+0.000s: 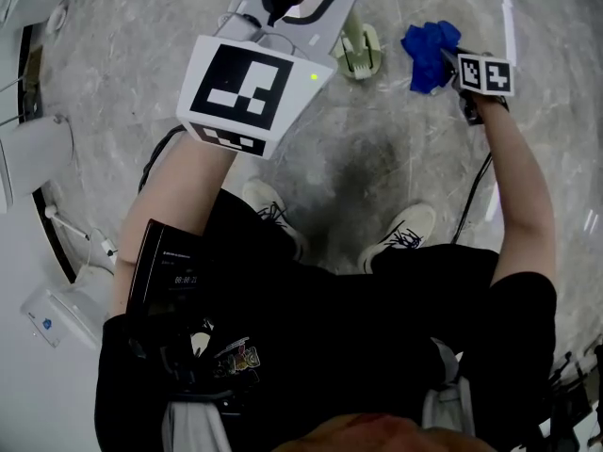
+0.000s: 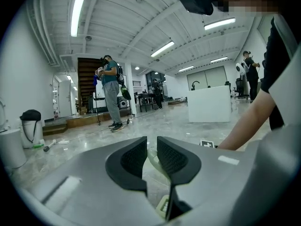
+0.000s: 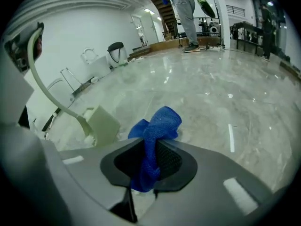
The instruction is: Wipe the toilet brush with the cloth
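The left gripper (image 2: 151,145) has its jaws drawn narrow onto the thin, pale green handle of the toilet brush (image 1: 350,26). The handle runs down to its holder (image 1: 361,59), which stands on the grey marbled floor (image 1: 377,158) ahead of the person's shoes. The right gripper (image 3: 149,147) is clamped on the bunched blue cloth (image 3: 157,126), held near the brush and holder on their right in the head view, with bare floor showing between them.

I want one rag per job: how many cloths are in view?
1. The blue cloth is pinched in the right gripper, right of the toilet brush in the head view. The person may hide others.
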### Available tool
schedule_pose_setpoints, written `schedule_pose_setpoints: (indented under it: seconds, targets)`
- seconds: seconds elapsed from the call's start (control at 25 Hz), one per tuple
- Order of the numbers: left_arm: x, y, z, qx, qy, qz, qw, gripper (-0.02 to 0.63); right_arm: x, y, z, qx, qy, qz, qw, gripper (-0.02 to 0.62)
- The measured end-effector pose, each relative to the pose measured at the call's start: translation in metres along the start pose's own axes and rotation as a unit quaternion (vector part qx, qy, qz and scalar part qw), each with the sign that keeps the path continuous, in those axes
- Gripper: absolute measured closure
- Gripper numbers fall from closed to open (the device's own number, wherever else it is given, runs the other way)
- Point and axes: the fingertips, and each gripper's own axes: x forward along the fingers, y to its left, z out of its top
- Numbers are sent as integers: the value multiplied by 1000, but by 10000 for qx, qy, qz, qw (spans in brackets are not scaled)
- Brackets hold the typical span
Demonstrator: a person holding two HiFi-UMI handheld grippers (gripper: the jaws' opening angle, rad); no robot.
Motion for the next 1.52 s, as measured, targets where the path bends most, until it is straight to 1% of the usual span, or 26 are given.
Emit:
schedule_pose_setpoints:
  seconds: [0.08,0.12,0.16,0.24,0.28,0.36,0.44,0.52,0.6,0.68,0.72,0.76,0.8,0.84,0.88,0.96,1.04,1.08,1.12,1.16,1.2,1.24,1.28,1.4,1.48,1.52]
  targets:
    - [-3,5,8,-330,-245,-115,9991,534,0,0,-5,-86,67,101,9999,507]
    - [-5,9,12,-598,-358,-170,9974,532,-1,0,-5,-105,35,194,9997,488]
    - [-8,13,14,-862,-443,-204,9951,521,-3,0,-6,-126,-43,254,9996,448]
    - [-11,24,17,-1258,-544,-202,9904,509,-12,-7,-5,-196,-319,166,9992,396]
    - [-12,30,16,-1390,-554,-167,9886,506,-18,-13,-3,-234,-496,23,9985,404]
    - [-12,42,10,-1546,-472,-32,9868,506,-31,-23,0,-255,-837,-274,9958,410]
    - [-14,51,0,-1580,-300,153,9869,506,-44,-27,5,-248,-1150,-474,9919,401]
    - [-19,58,-16,-1631,-47,306,9861,506,-60,-25,11,-185,-1454,-687,9868,384]
    - [-24,60,-36,-1883,291,416,9808,506,-74,-21,18,63,-1755,-836,9809,377]
    - [-28,57,-57,-2302,589,473,9702,505,-80,-8,22,419,-1996,-769,9759,394]
    - [-31,53,-68,-2499,732,479,9643,505,-82,3,20,544,-2022,-722,9752,408]
    - [-36,48,-79,-2642,904,482,9590,503,-83,15,15,576,-1958,-735,9762,451]
    - [-42,43,-91,-2734,1105,490,9543,503,-86,27,7,513,-1831,-802,9785,516]
    - [-48,36,-101,-2811,1315,501,9493,500,-89,39,-1,386,-1676,-894,9810,558]
    - [-55,27,-111,-2910,1519,506,9432,497,-95,50,-9,249,-1510,-980,9833,590]
    - [-70,4,-129,-3183,1916,430,9274,497,-111,73,-22,177,-1171,-1069,9872,594]
    - [-89,-22,-154,-3390,2343,342,9105,491,-132,101,-29,492,-980,-995,9890,594]
    - [-102,-36,-171,-3465,2614,363,9001,491,-145,117,-31,679,-941,-910,9891,594]
    - [-117,-51,-188,-3548,2925,435,8869,486,-159,133,-34,798,-885,-817,9895,594]
    - [-135,-66,-199,-3645,3232,538,8717,472,-176,149,-40,820,-791,-723,9909,594]
    - [-152,-82,-200,-3749,3477,619,8572,471,-194,163,-46,779,-659,-645,9927,594]
    - [-166,-98,-190,-3848,3629,612,8465,477,-214,173,-52,746,-502,-606,9941,594]
    - [-177,-113,-172,-3921,3728,493,8396,482,-236,180,-58,779,-343,-607,9945,594]
    - [-213,-145,-118,-3970,4105,-45,8209,482,-299,198,-68,1291,-58,-691,9892,594]
    - [-248,-146,-87,-4034,4395,-76,8025,490,-343,219,-63,1668,1,-688,9836,594]
    - [-269,-143,-68,-4167,4497,10,7900,497,-367,233,-57,1816,39,-648,9812,594]
